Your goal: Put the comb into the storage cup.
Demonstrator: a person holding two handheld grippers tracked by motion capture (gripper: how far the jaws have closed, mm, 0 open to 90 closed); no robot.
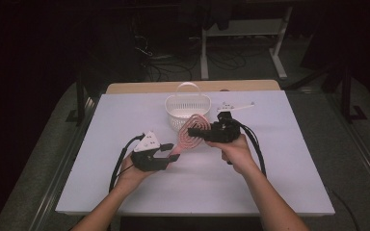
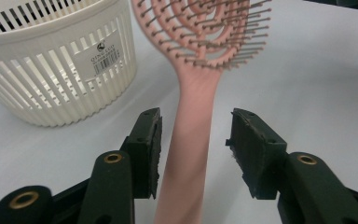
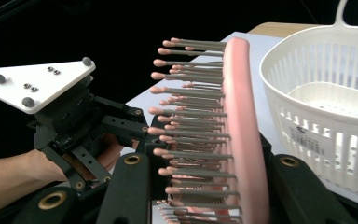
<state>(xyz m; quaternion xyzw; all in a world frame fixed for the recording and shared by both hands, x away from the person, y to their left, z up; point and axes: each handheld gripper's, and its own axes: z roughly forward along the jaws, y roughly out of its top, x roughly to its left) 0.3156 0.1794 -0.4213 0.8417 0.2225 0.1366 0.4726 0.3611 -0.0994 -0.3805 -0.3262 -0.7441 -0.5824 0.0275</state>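
Basket (image 1: 187,111): one, white, slatted.
Brush (image 1: 191,133): one, pink, just beside basket.
Right gripper (image 1: 207,133): clamped on brush head.
Left gripper (image 1: 171,151): jaws apart, straddling handle.

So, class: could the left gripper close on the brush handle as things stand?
Probably yes. The left gripper is open, its jaws either side of the pink brush handle, with nothing between them. The right gripper holds the brush head.

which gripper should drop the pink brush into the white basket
Right. The right gripper is shut on the head of the hairbrush, right beside the basket. The left gripper sits open around the handle, its fingers apart from it, and farther from the basket.
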